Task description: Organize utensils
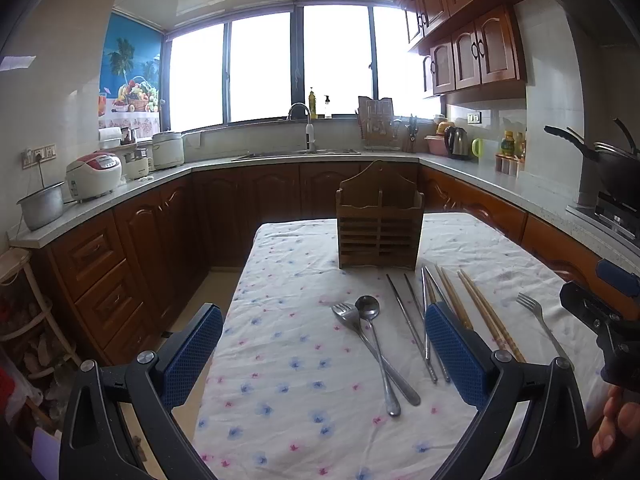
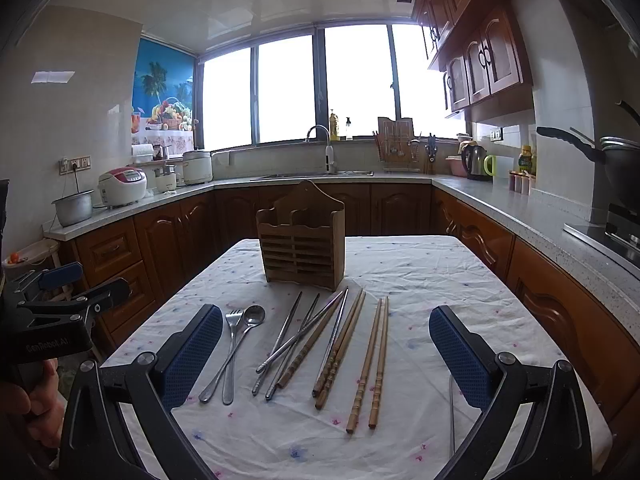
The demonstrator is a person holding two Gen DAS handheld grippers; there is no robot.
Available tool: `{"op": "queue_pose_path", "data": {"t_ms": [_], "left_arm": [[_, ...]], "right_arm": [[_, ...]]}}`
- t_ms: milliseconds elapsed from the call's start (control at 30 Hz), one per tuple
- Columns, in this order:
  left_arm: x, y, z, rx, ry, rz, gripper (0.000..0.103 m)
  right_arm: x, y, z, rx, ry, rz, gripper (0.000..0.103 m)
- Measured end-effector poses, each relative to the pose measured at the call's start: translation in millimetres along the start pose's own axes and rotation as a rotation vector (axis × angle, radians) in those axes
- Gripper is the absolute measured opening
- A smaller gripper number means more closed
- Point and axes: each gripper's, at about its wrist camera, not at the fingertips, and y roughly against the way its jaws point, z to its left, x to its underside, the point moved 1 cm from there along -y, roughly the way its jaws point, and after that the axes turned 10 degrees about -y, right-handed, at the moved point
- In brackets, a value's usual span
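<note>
Left gripper (image 1: 324,344): jaws spread, empty.
Right gripper (image 2: 326,346): jaws spread, empty.
Utensils: chopsticks (image 2: 370,364), fork (image 2: 231,344), spoon (image 2: 240,340) lie at 6 o'clock of holder (image 2: 300,242).
Technique: pinch one item mid-shaft, load upright.

The left gripper (image 1: 324,352) is spread wide, nothing between its jaws, its blue pads at 8 and 4 o'clock of its own view and pointing toward 12. The right gripper (image 2: 326,354) is likewise spread wide and holds nothing, its blue pads (image 2: 194,354) low at 8 and 4 o'clock. In the left view the right gripper's black body shows at 3 o'clock, with the person's right hand (image 1: 614,424) below it at 4. In the right view the left hand (image 2: 28,408) grips its tool at 8 o'clock.
</note>
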Motion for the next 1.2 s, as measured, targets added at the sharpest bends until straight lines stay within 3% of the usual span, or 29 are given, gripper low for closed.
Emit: {"op": "queue_pose_path", "data": {"t_ms": [1200], "left_arm": [[-3.6, 4.8, 0.1, 0.000, 0.003, -0.005, 0.102]], "right_arm": [[-5.6, 5.2, 1.8, -0.017, 0.004, -0.027, 0.103]]}}
